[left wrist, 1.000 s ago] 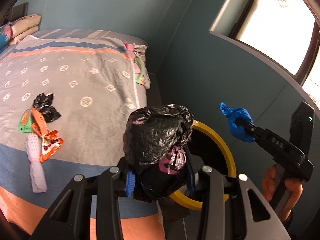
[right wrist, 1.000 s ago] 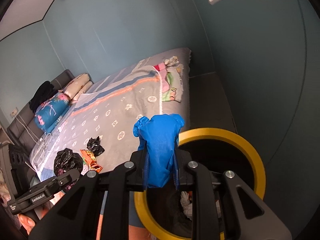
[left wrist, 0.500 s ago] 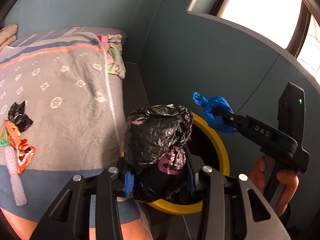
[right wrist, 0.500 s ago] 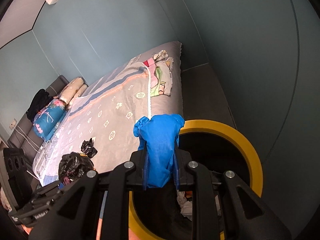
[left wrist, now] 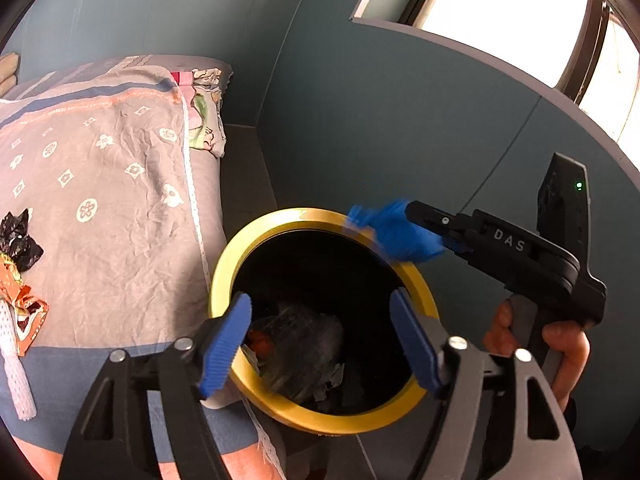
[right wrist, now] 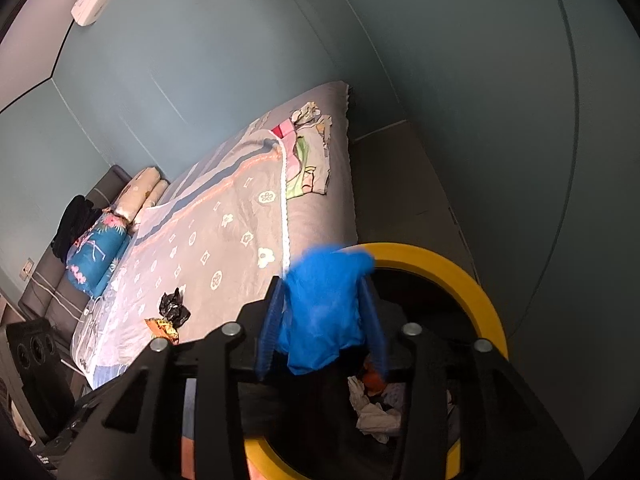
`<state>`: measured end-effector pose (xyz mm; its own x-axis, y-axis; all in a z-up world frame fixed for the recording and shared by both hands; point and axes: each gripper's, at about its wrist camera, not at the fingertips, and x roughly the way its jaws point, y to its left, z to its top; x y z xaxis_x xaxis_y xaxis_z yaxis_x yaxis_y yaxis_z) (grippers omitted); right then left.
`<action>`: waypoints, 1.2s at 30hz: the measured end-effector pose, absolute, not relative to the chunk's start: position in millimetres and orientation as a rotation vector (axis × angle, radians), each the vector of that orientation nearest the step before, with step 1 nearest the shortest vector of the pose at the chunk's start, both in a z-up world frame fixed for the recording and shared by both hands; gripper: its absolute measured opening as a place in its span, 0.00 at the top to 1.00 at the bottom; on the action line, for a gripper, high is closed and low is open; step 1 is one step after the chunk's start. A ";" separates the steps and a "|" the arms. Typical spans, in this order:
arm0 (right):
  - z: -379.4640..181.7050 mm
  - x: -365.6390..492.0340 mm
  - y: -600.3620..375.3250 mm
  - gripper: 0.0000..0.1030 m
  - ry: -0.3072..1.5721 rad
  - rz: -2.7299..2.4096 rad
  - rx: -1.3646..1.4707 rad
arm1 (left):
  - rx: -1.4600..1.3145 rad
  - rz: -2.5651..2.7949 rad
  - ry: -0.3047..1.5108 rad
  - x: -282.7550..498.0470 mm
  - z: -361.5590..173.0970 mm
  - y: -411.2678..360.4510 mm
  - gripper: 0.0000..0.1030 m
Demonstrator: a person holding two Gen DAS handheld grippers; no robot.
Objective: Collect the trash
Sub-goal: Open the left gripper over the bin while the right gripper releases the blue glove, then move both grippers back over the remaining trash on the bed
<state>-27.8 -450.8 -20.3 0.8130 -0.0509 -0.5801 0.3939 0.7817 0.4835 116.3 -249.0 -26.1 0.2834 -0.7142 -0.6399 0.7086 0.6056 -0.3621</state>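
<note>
the bed [left wrist: 120,208] sits right beside the yellow-rimmed bin [left wrist: 224,280], with a black scrap [left wrist: 18,240], an orange wrapper [left wrist: 24,312] and a white mesh tube [left wrist: 14,376] lying on it, well away from the bin. left gripper [left wrist: 320,340] hangs over the bin, its fingers just opened wide with nothing between them, and the black bag [left wrist: 308,348] is inside the bin. right gripper [right wrist: 322,328] is over the bin's rim, fingers just opening, blue glove [right wrist: 324,312] blurred and loose between them.
</note>
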 end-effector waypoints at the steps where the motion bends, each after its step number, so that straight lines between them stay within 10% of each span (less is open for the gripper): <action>1: -19.4 -28.4 -451.2 0.62 0.574 -0.256 0.640 | -0.016 -0.947 0.861 116.6 -26.3 -244.9 0.27; 36: 25.8 92.5 -302.0 0.53 0.640 0.075 0.363 | -0.114 -0.473 0.793 176.4 -51.3 -47.0 0.13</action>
<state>92.5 -302.0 25.8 0.8018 0.1795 -0.5699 0.0425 0.9343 0.3541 176.4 -47.0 -51.3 0.6033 -0.4499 -0.6585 0.3655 0.8899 -0.2730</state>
